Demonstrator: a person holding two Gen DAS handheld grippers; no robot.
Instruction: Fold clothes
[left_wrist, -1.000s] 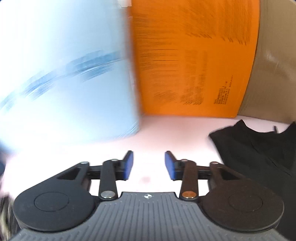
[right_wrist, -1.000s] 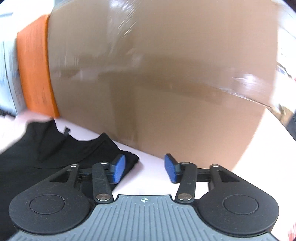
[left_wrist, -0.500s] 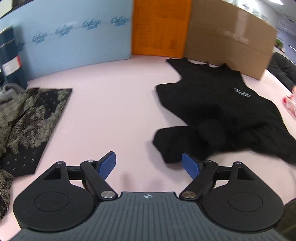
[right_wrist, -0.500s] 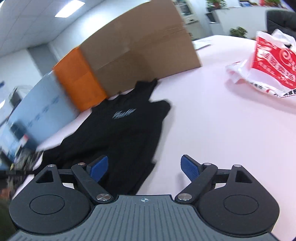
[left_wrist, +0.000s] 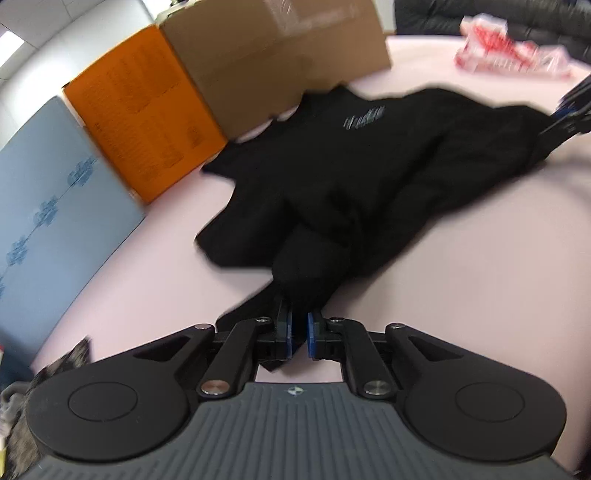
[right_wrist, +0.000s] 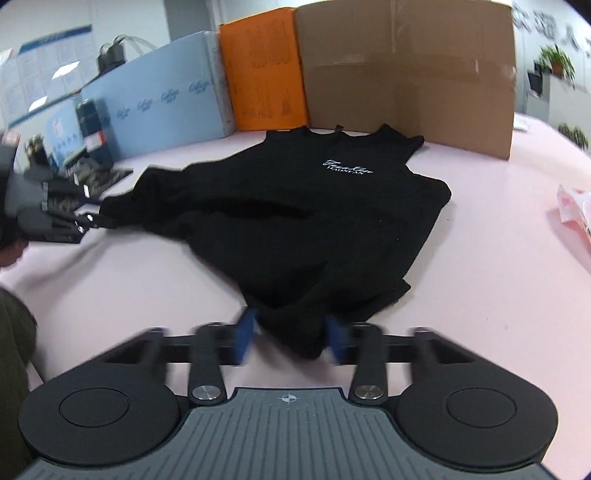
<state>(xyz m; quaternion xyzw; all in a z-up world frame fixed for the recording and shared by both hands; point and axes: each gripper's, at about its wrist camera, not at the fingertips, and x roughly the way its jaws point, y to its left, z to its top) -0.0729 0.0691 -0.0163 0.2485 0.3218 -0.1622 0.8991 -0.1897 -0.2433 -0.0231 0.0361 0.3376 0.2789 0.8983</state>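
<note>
Fabric pinched at both hem corners

Black sleeveless top (right_wrist: 295, 221) lies flat on the pink table (right_wrist: 498, 314), neckline toward the brown cardboard box (right_wrist: 406, 70), small white lettering on its chest. The left half is rumpled and bunched, the right half smoother.

Left gripper (left_wrist: 299, 330) has its blue pads nearly together, clamped on a gathered corner of the cloth that runs straight ahead from its tips. Right gripper (right_wrist: 291, 336) is closing, its pads blurred, with a fold of the hem between them and touching both sides.

Motion blur smears the lettering in the left wrist view. Both the orange box (left_wrist: 144, 122) and the blue panel (left_wrist: 48, 206) are cut off by the frame. Beyond the top's far edge, the right gripper shows only as a dark sliver at the picture's border.
</note>
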